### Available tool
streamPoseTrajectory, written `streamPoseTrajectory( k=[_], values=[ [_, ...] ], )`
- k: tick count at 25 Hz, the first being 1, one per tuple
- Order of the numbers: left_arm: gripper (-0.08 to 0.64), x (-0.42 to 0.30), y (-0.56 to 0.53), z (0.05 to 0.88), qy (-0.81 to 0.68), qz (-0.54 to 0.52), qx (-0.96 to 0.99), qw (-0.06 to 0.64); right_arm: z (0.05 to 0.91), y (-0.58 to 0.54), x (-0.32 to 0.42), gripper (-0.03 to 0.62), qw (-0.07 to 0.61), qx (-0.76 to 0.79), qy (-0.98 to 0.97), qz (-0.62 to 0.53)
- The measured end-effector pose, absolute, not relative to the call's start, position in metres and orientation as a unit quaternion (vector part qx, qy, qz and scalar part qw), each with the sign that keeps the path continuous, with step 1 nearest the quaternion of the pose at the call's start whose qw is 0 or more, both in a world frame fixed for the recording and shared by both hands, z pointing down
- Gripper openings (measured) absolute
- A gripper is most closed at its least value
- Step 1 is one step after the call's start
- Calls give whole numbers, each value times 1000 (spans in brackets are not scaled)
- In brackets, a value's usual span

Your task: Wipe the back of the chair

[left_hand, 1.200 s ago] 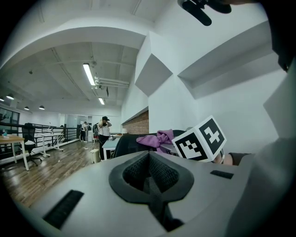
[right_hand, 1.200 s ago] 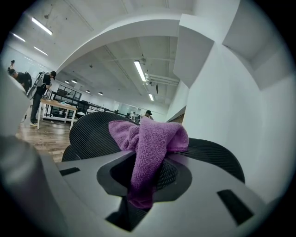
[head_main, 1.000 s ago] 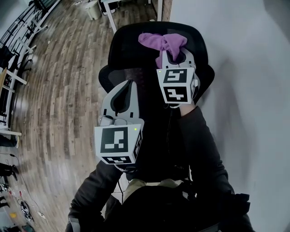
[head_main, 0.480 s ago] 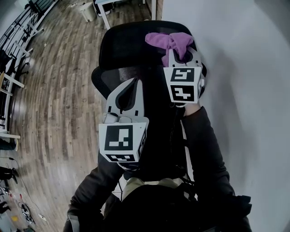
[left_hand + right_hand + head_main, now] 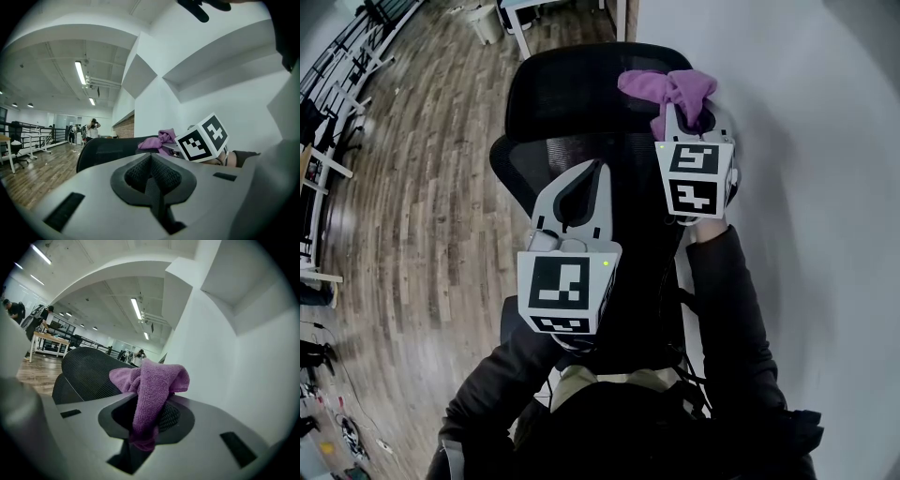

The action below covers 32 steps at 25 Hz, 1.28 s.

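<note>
A black mesh office chair [image 5: 572, 112] stands in front of me, its back and headrest facing me. My right gripper [image 5: 686, 112] is shut on a purple cloth [image 5: 667, 89], which lies against the headrest's upper right corner. In the right gripper view the purple cloth [image 5: 150, 390] hangs bunched between the jaws, with the mesh headrest [image 5: 86, 373] to its left. My left gripper [image 5: 598, 178] is shut and empty, held over the middle of the chair back. In the left gripper view the chair top [image 5: 110, 147] and the cloth [image 5: 157, 140] show beyond the jaws.
A white wall [image 5: 806, 187] runs close along the chair's right side. Wooden floor [image 5: 412, 206] spreads to the left, with white table legs [image 5: 520, 28] and a bin [image 5: 483, 21] beyond the chair. Several people [image 5: 93, 129] stand far off in the room.
The right gripper has carried the purple cloth rightward along the headrest toward its right corner. The left gripper has shifted slightly right and down.
</note>
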<state>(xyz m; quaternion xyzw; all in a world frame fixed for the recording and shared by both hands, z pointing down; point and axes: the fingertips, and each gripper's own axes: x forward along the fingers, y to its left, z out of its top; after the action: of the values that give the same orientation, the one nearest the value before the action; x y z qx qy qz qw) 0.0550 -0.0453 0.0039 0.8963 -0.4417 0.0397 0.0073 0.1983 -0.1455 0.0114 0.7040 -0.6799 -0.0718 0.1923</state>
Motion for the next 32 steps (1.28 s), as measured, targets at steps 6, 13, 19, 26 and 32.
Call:
streamPoseTrajectory(
  k=[6, 13, 19, 26, 32],
  values=[
    [9, 58, -37, 1, -435, 39, 900, 5, 7, -135, 202, 81, 194, 710, -673, -75],
    [9, 65, -31, 3, -429, 41, 902, 3, 9, -129, 210, 81, 198, 713, -668, -79],
    [9, 64, -32, 7, -429, 45, 902, 4, 14, -127, 214, 81, 202, 719, -660, -88],
    [9, 61, -31, 12, -426, 48, 903, 8, 28, -121, 210, 81, 212, 723, -652, -86],
    [9, 54, -33, 20, -433, 51, 900, 11, 38, -125, 209, 81, 207, 728, -649, -77]
  ],
)
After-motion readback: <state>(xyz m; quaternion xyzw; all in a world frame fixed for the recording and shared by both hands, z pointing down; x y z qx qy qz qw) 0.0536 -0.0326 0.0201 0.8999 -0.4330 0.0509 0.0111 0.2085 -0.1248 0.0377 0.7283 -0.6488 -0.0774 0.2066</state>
